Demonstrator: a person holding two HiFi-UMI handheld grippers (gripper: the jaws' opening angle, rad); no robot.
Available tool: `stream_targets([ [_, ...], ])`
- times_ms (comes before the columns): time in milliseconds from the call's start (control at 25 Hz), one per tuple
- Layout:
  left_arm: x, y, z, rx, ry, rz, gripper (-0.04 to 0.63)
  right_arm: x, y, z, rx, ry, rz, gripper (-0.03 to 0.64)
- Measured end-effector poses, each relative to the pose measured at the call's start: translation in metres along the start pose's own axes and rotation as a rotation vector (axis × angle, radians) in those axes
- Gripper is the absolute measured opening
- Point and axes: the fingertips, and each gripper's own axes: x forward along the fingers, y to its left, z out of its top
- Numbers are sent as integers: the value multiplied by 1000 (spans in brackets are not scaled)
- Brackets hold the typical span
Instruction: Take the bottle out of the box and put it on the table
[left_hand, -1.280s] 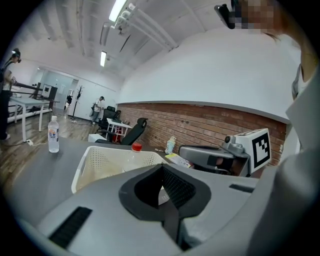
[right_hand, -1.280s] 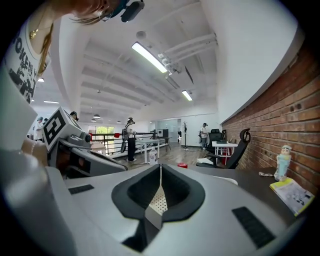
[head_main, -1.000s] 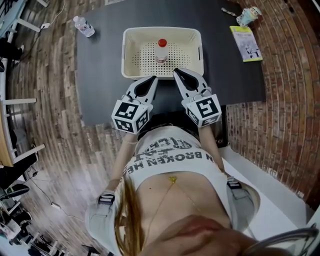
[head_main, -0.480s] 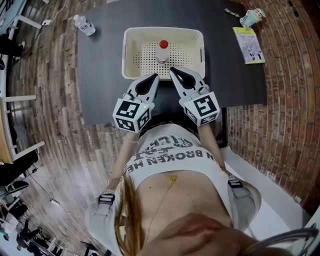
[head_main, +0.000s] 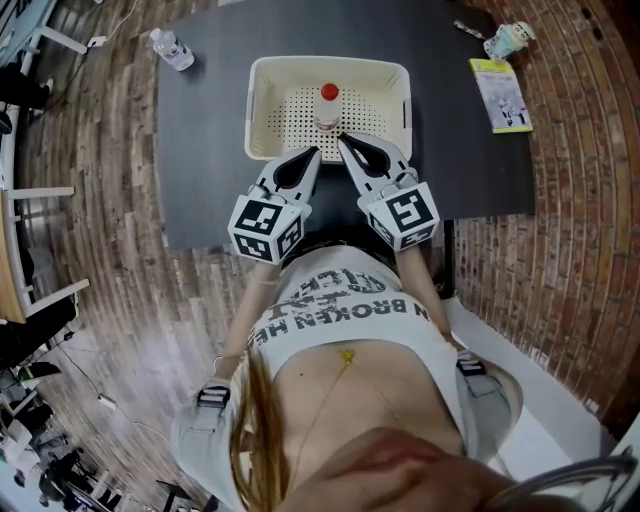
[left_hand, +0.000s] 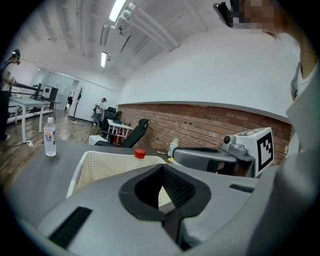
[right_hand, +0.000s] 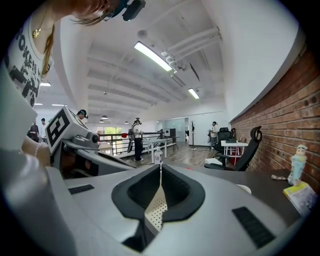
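Red-capped bottle (head_main: 328, 105) upright in box (head_main: 262, 100), just past the right claw (head_main: 342, 140) tip at the near rim. Left claw (head_main: 314, 152) alongside; both pressed together, empty. Count: two claws, one box, two bottles, the second bottle (head_main: 172, 50) on the bench (head_main: 200, 160) corner. Right claw has edged nearer the bottle than a second ago.

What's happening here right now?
A person holds a gripper in each hand at the near rim of the cream perforated box on the dark table. The left gripper and right gripper are both shut and empty. The red-capped bottle stands upright inside the box, not yet grasped.
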Motion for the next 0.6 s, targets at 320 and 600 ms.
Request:
stream_targets([
  [320, 6, 5, 0, -2, 6, -2, 3, 7, -2, 0, 3, 1, 8, 12],
  [600, 12, 9, 3, 4, 11, -17, 3, 13, -5, 0, 7, -1, 3, 12],
])
